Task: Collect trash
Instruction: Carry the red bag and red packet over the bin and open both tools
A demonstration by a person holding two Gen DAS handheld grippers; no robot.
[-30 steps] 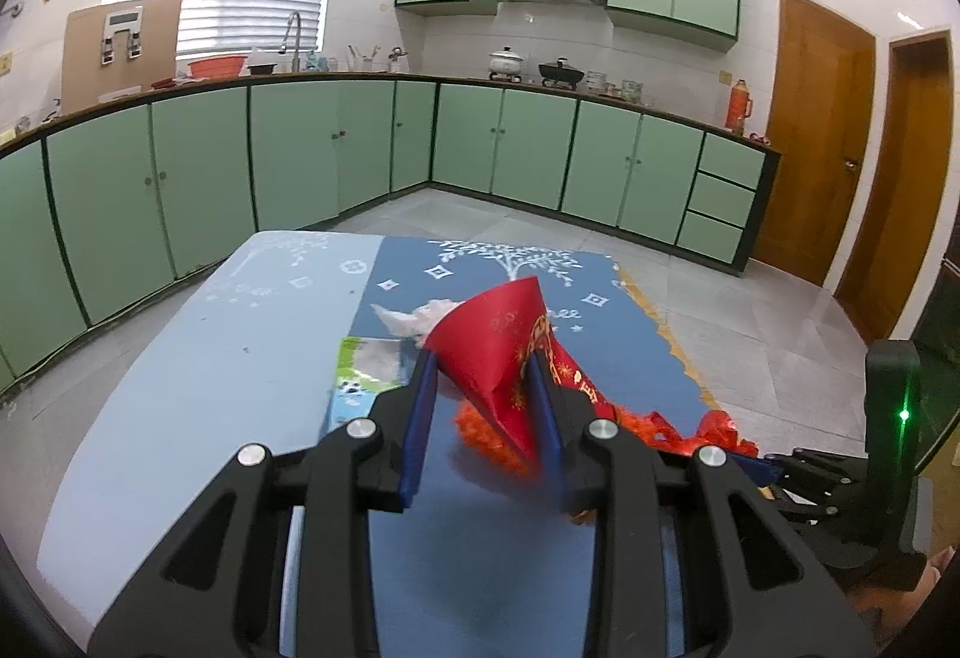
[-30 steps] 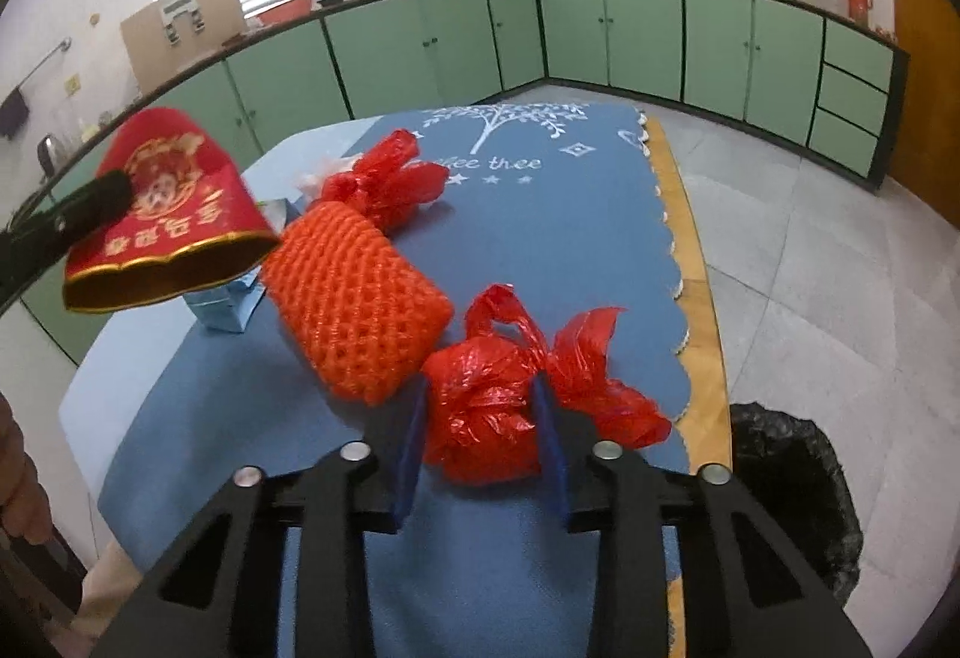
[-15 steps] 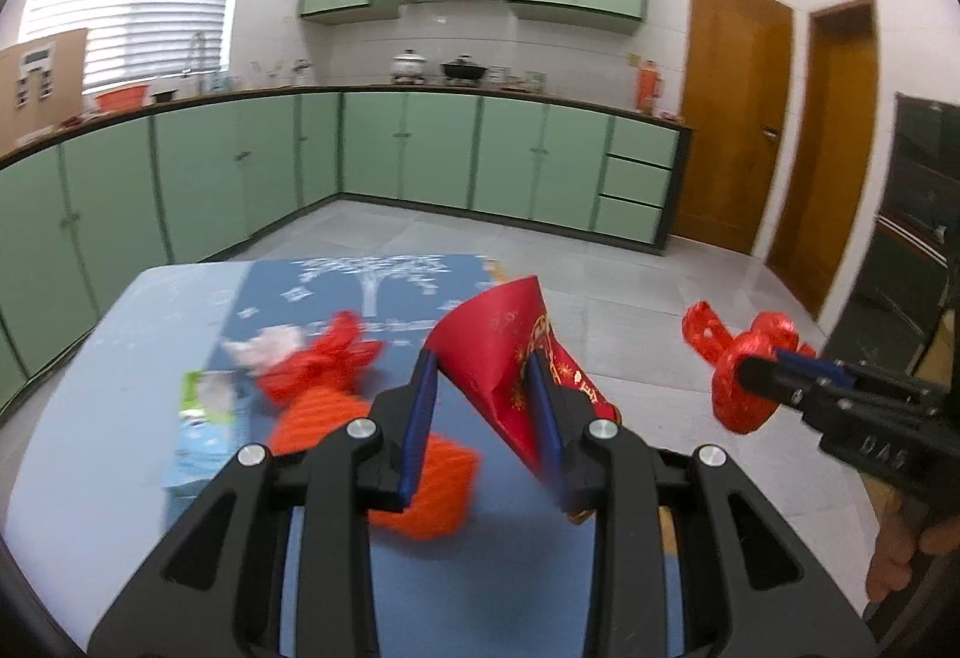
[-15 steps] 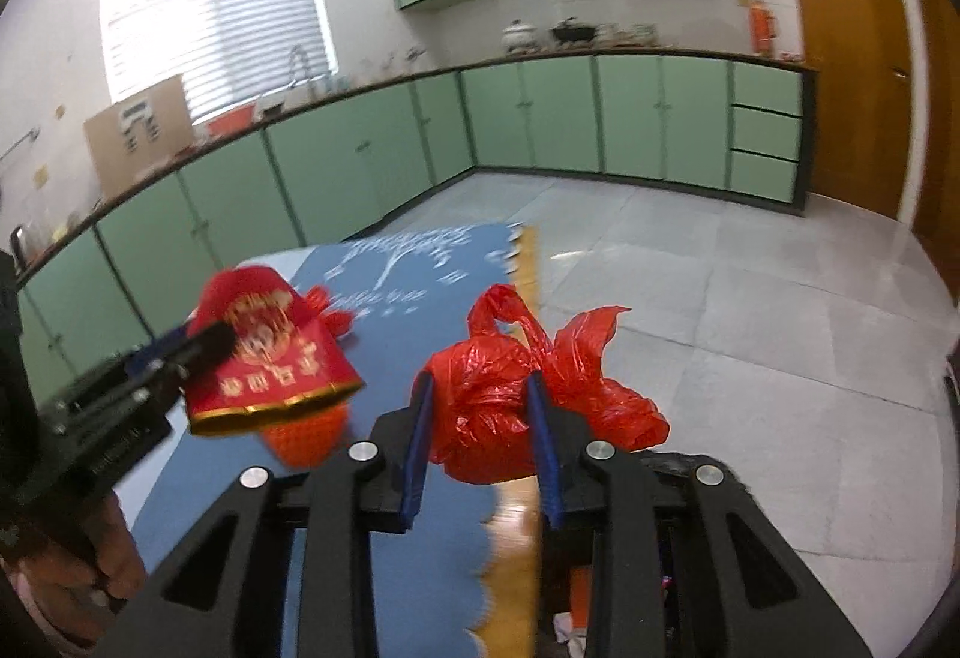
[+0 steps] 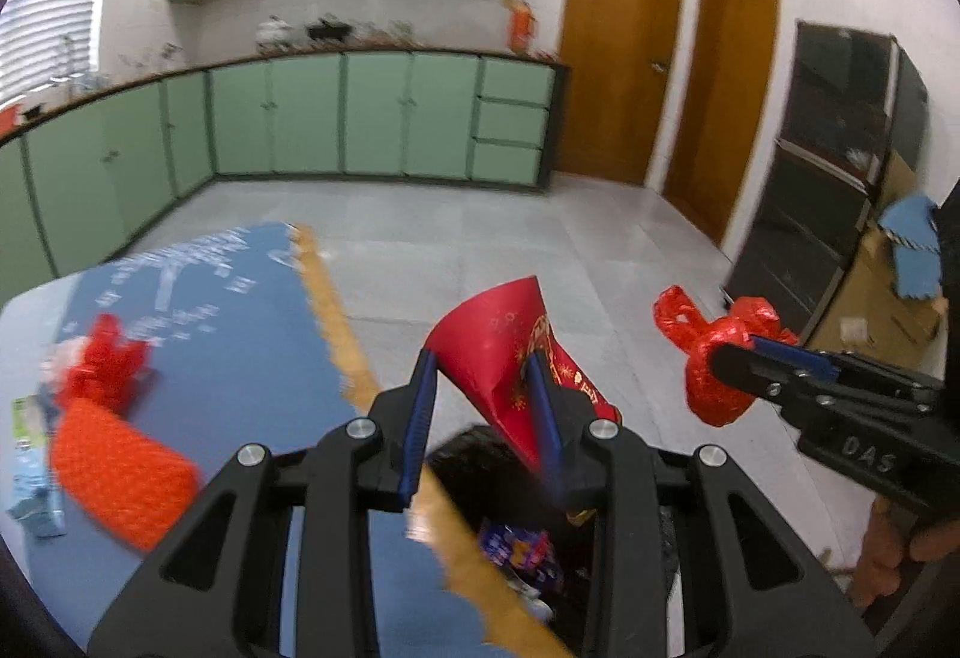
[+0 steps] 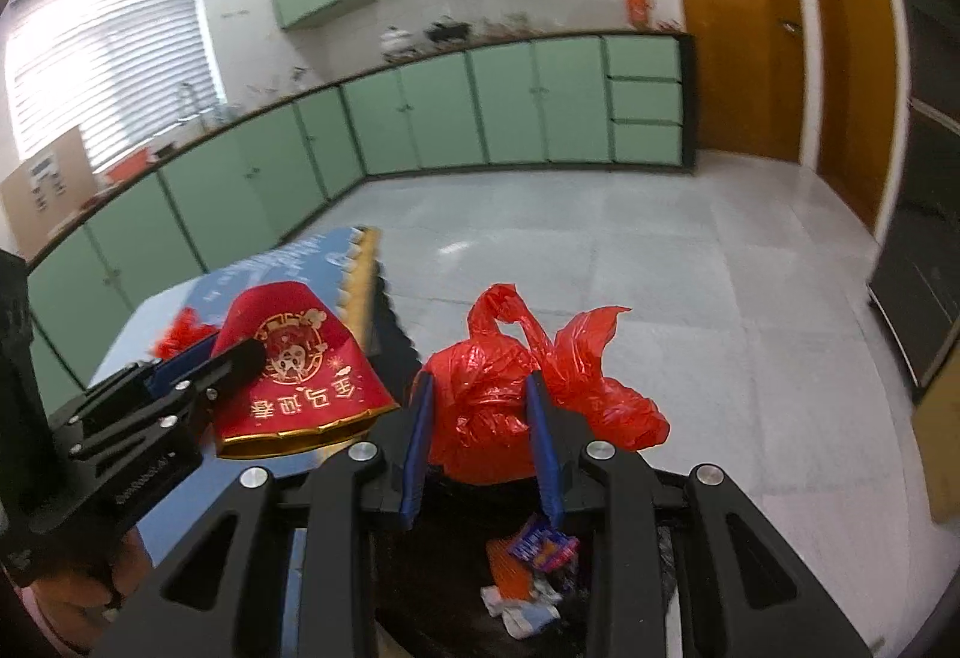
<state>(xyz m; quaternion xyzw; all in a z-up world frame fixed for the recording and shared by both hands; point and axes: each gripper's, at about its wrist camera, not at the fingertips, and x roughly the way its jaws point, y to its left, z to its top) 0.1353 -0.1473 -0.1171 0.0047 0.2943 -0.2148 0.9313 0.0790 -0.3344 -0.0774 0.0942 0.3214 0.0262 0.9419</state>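
Trash filled the black bin (image 6: 432,586), wrappers (image 6: 540,544) half hidden; left gripper (image 5: 486,406) clamped a red envelope (image 5: 504,352), right gripper (image 6: 480,418) a red bag (image 6: 480,394).

The bin (image 6: 666,532) was mostly hidden behind both grippers' frames, only scraps of wrappers (image 6: 540,544) showing inside it. Left of the bin, the table (image 5: 252,334) stuff was a blur, and the orange netting (image 5: 114,472) looked smeared.
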